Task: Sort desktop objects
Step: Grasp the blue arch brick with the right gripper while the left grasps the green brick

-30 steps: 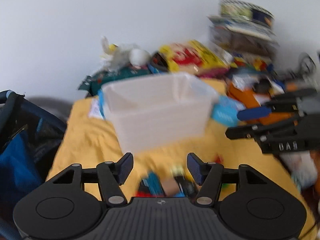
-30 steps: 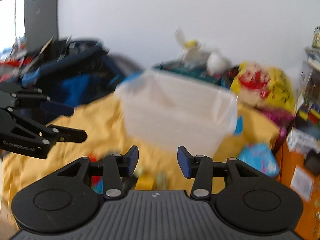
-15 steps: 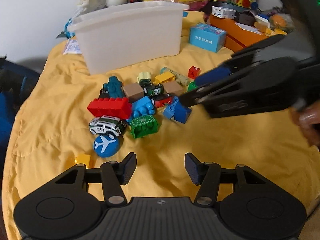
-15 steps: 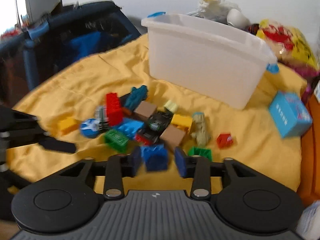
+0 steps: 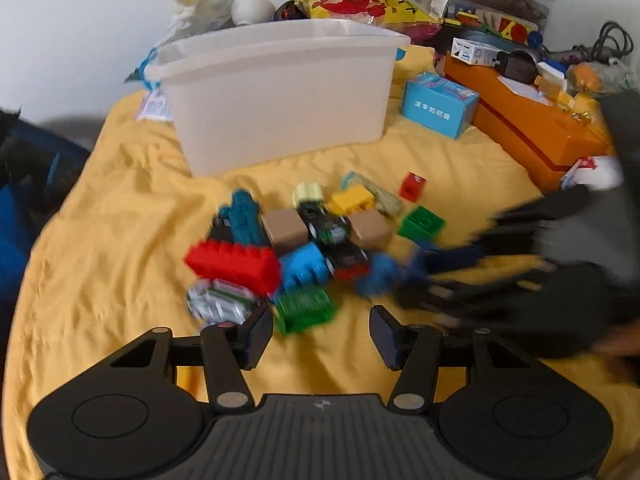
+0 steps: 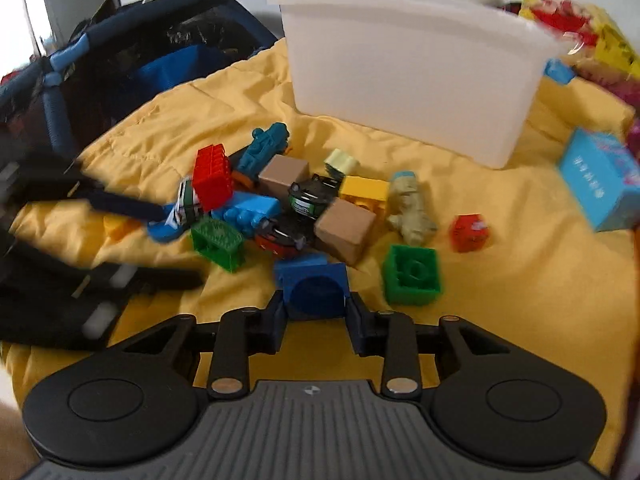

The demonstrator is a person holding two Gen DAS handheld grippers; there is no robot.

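Note:
A pile of toy bricks and small cars lies on the yellow cloth (image 5: 120, 208) in front of a white plastic bin (image 5: 276, 92), which also shows in the right wrist view (image 6: 404, 76). My right gripper (image 6: 315, 314) has its fingers against both sides of a dark blue brick (image 6: 314, 286) at the pile's near edge. My left gripper (image 5: 321, 334) is open and empty, low over the cloth just short of a green brick (image 5: 304, 308) and a white toy car (image 5: 220, 304). A red brick (image 5: 234, 266) lies in the pile.
A light blue box (image 5: 438, 104) and an orange box (image 5: 532, 128) stand to the right of the bin. Dark blue bags (image 6: 120, 64) lie off the cloth's left edge. A green brick (image 6: 412, 274) and a small red cube (image 6: 468, 232) lie apart from the pile.
Both grippers came down from bin height to the toy pile. The right gripper moved onto the dark blue brick and its fingers closed against it. The left gripper moved closer to the pile.

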